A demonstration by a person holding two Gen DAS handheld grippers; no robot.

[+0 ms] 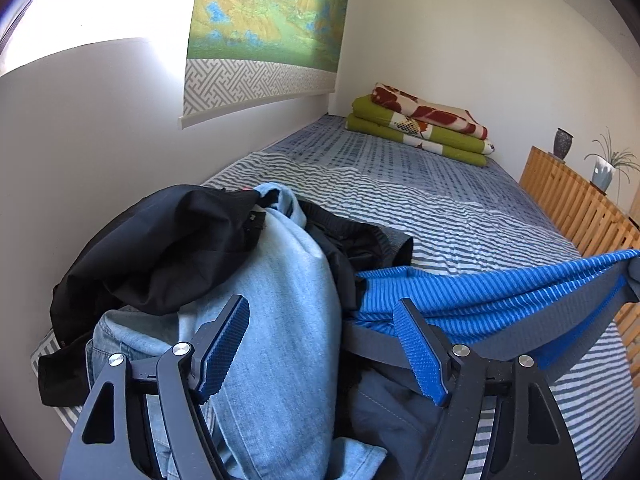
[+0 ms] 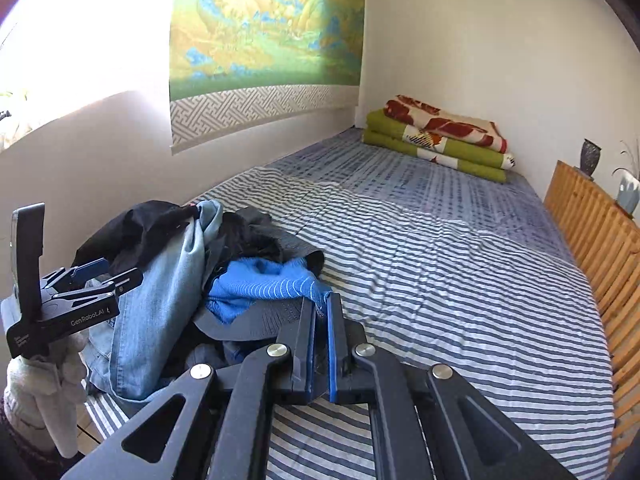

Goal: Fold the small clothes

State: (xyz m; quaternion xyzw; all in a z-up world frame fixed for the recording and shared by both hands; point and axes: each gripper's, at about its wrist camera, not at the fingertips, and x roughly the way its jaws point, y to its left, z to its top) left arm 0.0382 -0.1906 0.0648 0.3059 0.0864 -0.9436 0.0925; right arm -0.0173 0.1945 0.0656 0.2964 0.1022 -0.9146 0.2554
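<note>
A heap of clothes lies at the near left corner of the striped bed (image 2: 440, 280). It holds light blue jeans (image 1: 280, 300), a black garment (image 1: 168, 248) and a blue striped garment with a grey band (image 1: 480, 292). My left gripper (image 1: 320, 302) hovers open just above the jeans, one finger on each side of them. My right gripper (image 2: 320, 304) is shut on the edge of the blue striped garment (image 2: 264, 284), which is stretched out to the right of the heap. In the right wrist view the left gripper (image 2: 108, 272) sits left of the heap.
Folded green and red blankets (image 2: 440, 140) lie at the far end of the bed. A wooden slatted rail (image 2: 600, 248) runs along the right side, with a vase (image 2: 590, 158) behind it. A white wall with a hanging scroll (image 2: 264, 40) borders the left. A white sleeve (image 2: 40, 384) holds the left gripper.
</note>
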